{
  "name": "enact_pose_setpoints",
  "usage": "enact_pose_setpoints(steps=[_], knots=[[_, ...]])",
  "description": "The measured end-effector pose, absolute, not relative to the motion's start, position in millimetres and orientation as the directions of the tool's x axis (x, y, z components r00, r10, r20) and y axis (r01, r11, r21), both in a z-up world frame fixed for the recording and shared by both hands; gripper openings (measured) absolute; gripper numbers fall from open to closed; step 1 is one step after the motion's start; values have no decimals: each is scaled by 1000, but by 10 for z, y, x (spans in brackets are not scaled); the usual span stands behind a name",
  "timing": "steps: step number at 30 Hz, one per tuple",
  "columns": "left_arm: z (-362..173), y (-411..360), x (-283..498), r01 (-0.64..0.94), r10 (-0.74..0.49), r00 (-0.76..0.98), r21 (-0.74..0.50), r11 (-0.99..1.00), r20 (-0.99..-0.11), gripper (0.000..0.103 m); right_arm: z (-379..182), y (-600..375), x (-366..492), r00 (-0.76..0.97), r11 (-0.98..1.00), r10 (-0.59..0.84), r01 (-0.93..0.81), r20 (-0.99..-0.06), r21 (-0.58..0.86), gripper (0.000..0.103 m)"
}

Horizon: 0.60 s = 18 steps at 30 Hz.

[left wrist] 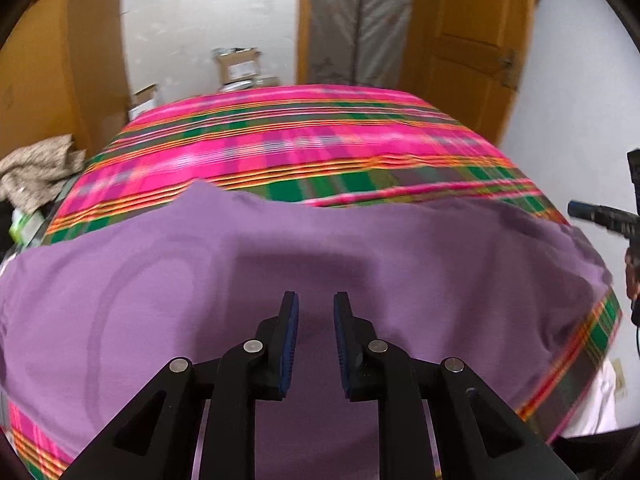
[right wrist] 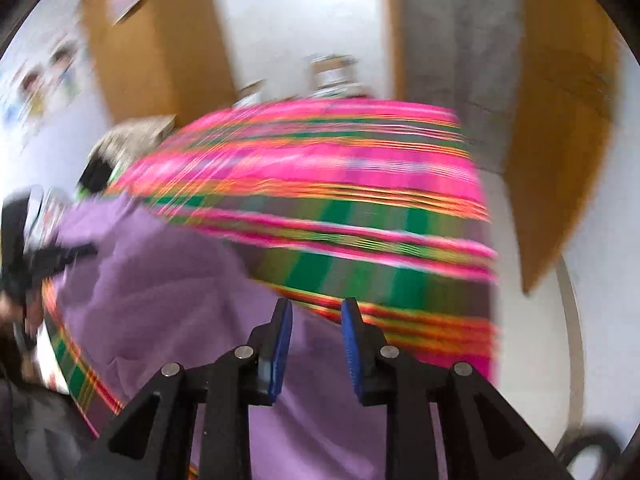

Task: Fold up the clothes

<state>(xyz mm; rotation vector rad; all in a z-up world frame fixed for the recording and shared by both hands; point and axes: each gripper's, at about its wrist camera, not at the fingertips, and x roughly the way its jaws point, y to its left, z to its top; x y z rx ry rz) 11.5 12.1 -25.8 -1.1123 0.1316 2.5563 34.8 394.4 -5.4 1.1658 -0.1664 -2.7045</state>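
A purple garment (left wrist: 280,256) lies spread over the near part of a table covered with a pink, green and orange plaid cloth (left wrist: 280,140). My left gripper (left wrist: 316,304) hovers above the garment's middle, open, nothing between its blue pads. The right gripper shows at the right edge of the left wrist view (left wrist: 600,216), beside the garment's right end. In the blurred right wrist view, my right gripper (right wrist: 316,312) is open over the garment (right wrist: 160,288) near its edge on the plaid cloth (right wrist: 340,184). The left gripper (right wrist: 48,260) appears at that view's left side.
A beige crumpled cloth (left wrist: 36,172) lies off the table's left side. Cardboard boxes (left wrist: 238,66) stand behind the table by a white wall. Wooden doors (left wrist: 472,52) and a grey curtain (left wrist: 356,20) are at the back. The table's right edge (left wrist: 592,360) drops away.
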Motion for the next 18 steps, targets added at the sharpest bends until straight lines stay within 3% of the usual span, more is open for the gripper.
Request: enact_pose_setpoints(steps=[7, 18], knots=[[-197, 556, 103, -461, 366, -589, -72, -884, -720, 18, -157, 4914, 984, -726, -874, -159, -211, -669, 437, 47], [-234, 1076, 201, -572, 451, -529, -90, -815, -719, 18, -783, 5482, 1825, -710, -542, -300, -422, -637, 726, 56]])
